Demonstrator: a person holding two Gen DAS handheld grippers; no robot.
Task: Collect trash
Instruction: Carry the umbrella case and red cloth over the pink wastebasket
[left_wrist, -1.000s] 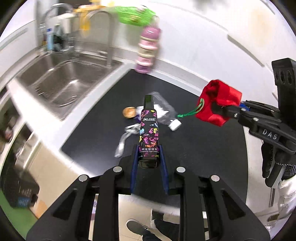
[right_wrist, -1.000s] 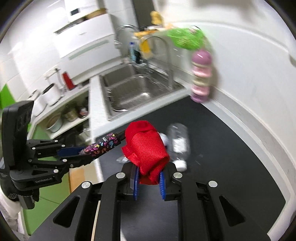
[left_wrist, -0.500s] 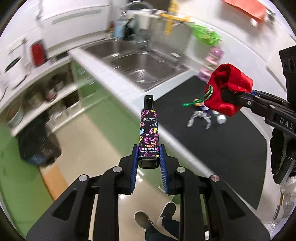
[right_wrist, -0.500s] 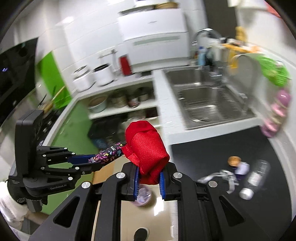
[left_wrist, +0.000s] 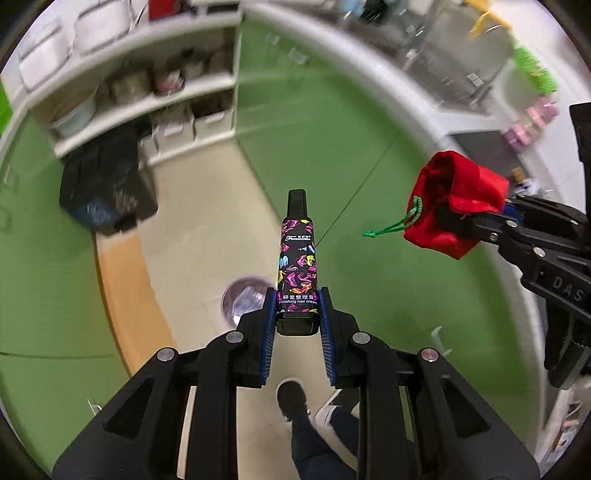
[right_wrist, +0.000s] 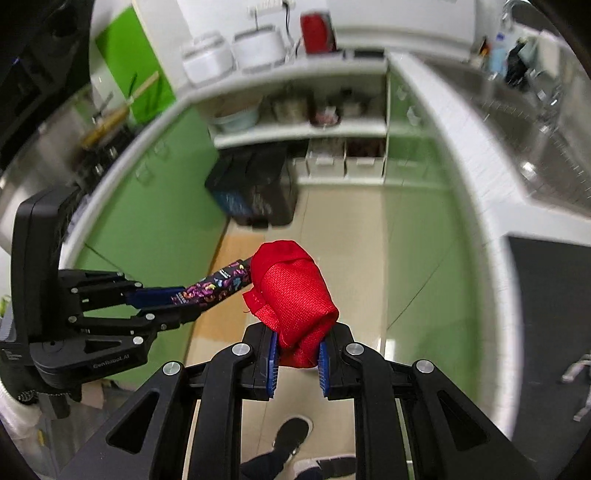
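Motion blur over the far kitchen; several things hidden or cut off

In the left wrist view the grey-lined purple round bin (left_wrist: 244, 300) on the floor is smeared and partly hidden behind the near gripper finger, so its contents cannot be told. The black bag with a blue patch (left_wrist: 105, 192) at far left is blurred, as are the pots on the white open shelf (left_wrist: 147, 107). The red fabric drawstring pouch (right_wrist: 293, 291) in the right wrist view covers the cap end of the black patterned hair cream bottle (right_wrist: 212, 286). The person's dark shoe (right_wrist: 291, 435) and trouser leg are cut off by the bottom edge. Small print on the bottle is mostly unreadable.
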